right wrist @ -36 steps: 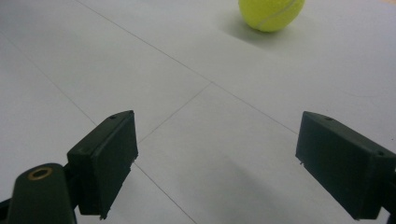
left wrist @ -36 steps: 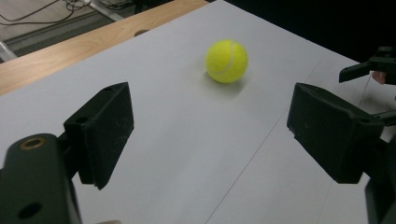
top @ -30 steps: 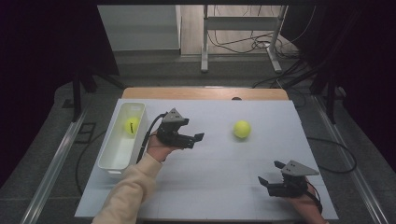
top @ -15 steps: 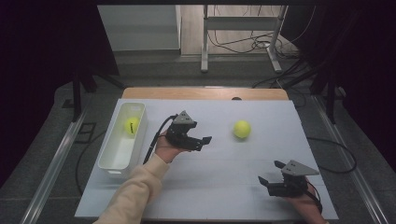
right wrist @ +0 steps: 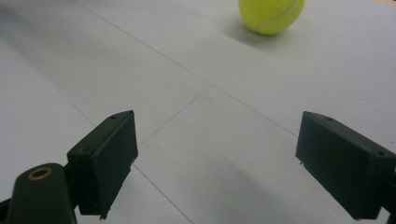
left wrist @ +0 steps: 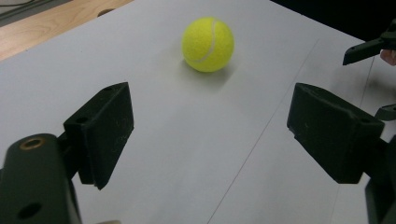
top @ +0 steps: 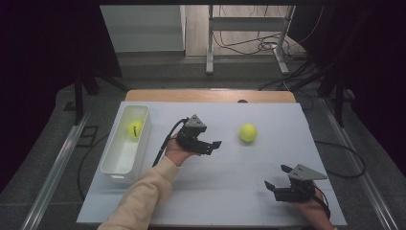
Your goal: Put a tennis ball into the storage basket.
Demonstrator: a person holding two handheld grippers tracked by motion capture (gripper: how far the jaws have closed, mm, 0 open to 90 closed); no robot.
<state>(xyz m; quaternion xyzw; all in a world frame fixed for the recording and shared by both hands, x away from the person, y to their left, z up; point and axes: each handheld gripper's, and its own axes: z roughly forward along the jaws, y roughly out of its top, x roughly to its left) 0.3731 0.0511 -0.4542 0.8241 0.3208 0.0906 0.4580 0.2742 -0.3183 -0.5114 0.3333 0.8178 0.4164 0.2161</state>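
Left hand-held gripper [top: 212, 145] has its jaws wide and empty; the tennis ball [top: 248, 132] lies on the bench [top: 230, 191] just ahead of it.

Fuzzy yellow tennis ball [top: 248, 132] sitting loose on white table sheet [top: 230, 191], right of centre, white seam curving across it, nothing touching it, casting small shadow.

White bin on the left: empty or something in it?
Not empty: the white rectangular plastic bin holds one yellow tennis ball at its far end.
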